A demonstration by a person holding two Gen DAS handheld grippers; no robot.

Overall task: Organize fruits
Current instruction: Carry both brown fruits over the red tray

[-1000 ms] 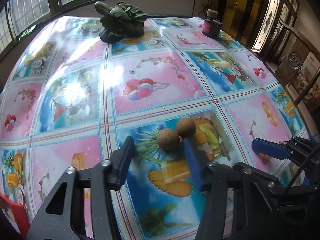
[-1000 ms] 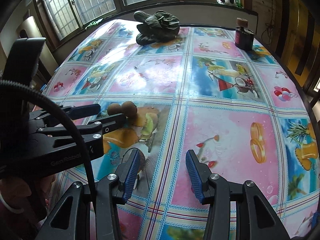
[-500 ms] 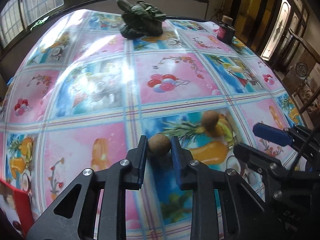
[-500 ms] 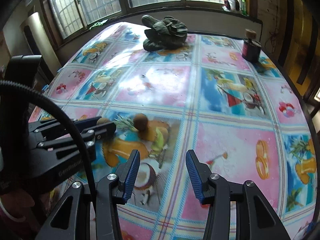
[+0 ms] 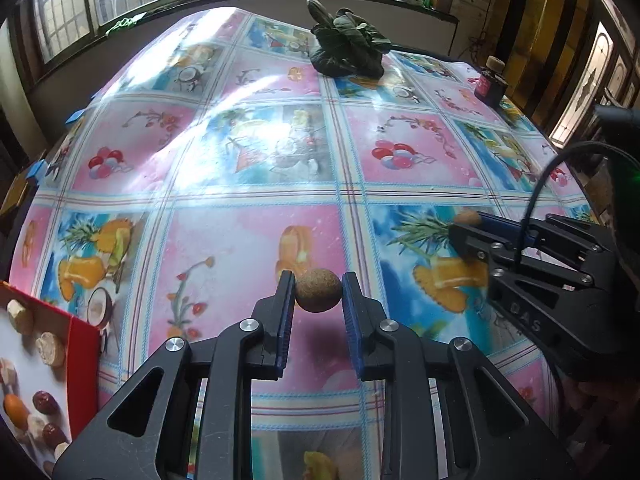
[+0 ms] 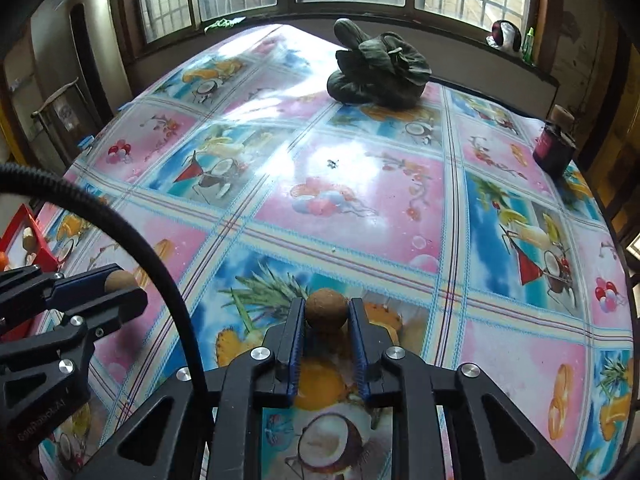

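Note:
Two round brown fruits are in play. My left gripper (image 5: pixel 318 280) is shut on one brown fruit (image 5: pixel 318 294), held just above the fruit-print tablecloth (image 5: pixel 248 240). My right gripper (image 6: pixel 326 304) is shut on the other brown fruit (image 6: pixel 326 312), low over the pineapple print. In the left wrist view the right gripper (image 5: pixel 468 224) shows at the right with its fruit (image 5: pixel 466 217) at the tips. The right wrist view has the left gripper (image 6: pixel 122 286) at the left edge. A red box (image 5: pixel 86 364) holding several fruits sits at the lower left.
A dark green cloth bundle (image 5: pixel 348 54) lies at the table's far side. A dark jar with a cork lid (image 5: pixel 490 86) stands at the far right. The red box (image 6: pixel 22 220) also shows at the left table edge. Windows run along the back wall.
The left gripper closed on one of the paired fruits and carried it left toward the red box. The right gripper moved over the remaining fruit and closed on it.

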